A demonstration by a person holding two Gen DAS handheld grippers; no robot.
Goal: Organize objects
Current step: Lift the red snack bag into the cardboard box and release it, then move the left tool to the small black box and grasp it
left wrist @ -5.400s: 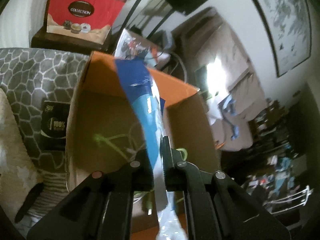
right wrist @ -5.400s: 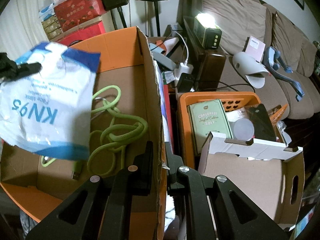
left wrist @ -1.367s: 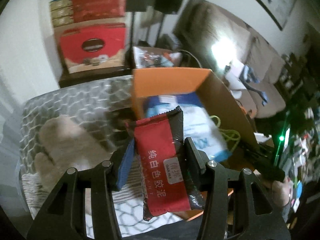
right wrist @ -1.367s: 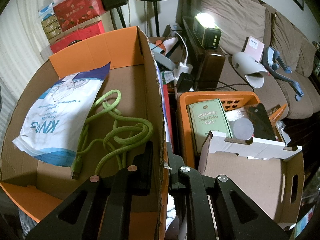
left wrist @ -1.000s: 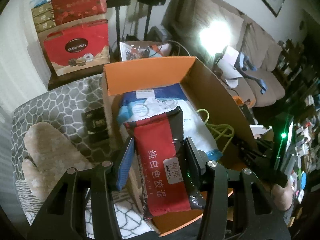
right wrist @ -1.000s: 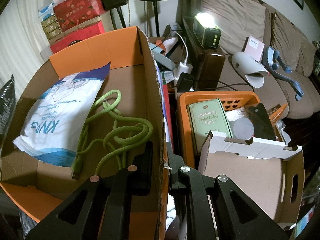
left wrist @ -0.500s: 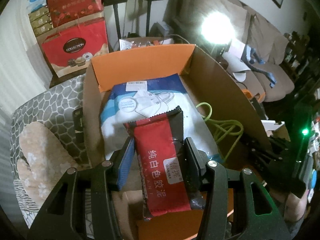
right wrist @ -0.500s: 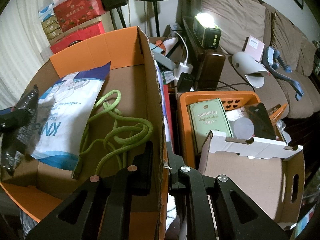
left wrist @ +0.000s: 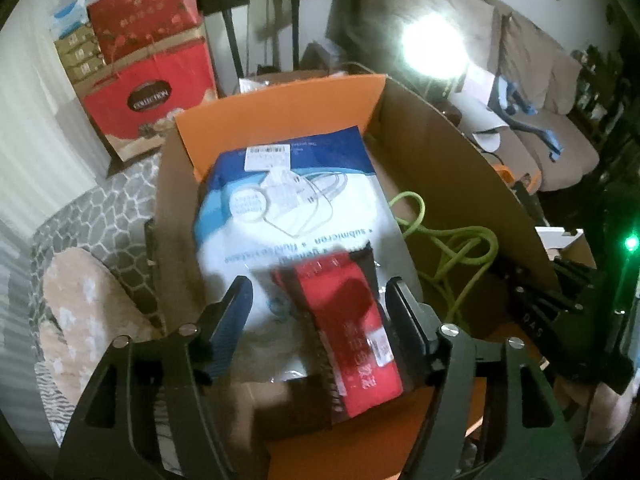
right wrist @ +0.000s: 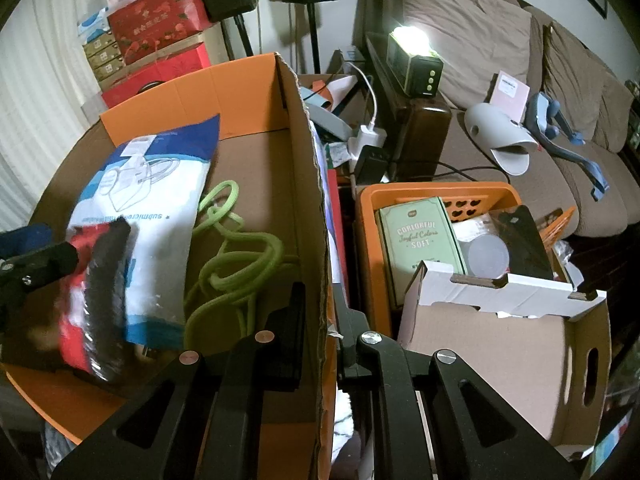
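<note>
Left gripper (left wrist: 320,300), above the cardboard box (left wrist: 460,184): its jaws have just been opening and now stand spread, with the red packet (left wrist: 352,332) between them. The packet lies nearer the right-hand jaw and appears clear of the left-hand one; it is motion-blurred, so contact with the right-hand pad cannot be judged. Its far end reaches ahead of the jaw tips and its near end runs back between the jaw bodies, tilted slightly.

Beneath and ahead of the jaws lies the white and blue mask bag (left wrist: 292,208), flat on the box floor, its blue end toward the orange far flap (left wrist: 280,108). The green cable (left wrist: 452,248) lies coiled to the right of the jaws, beside the bag.

Right gripper (right wrist: 324,312): jaws closed tight on the box's right-hand wall (right wrist: 308,200), one jaw inside the box and one outside. In this view the red packet (right wrist: 96,292) appears at far left, blurred, over the near end of the mask bag (right wrist: 148,208), just beside the left gripper's dark finger (right wrist: 36,264). The green cable (right wrist: 236,256) lies between the bag and the clamped wall.

To the right of these jaws stand an orange basket (right wrist: 368,216) and a white-edged carton (right wrist: 500,340)
</note>
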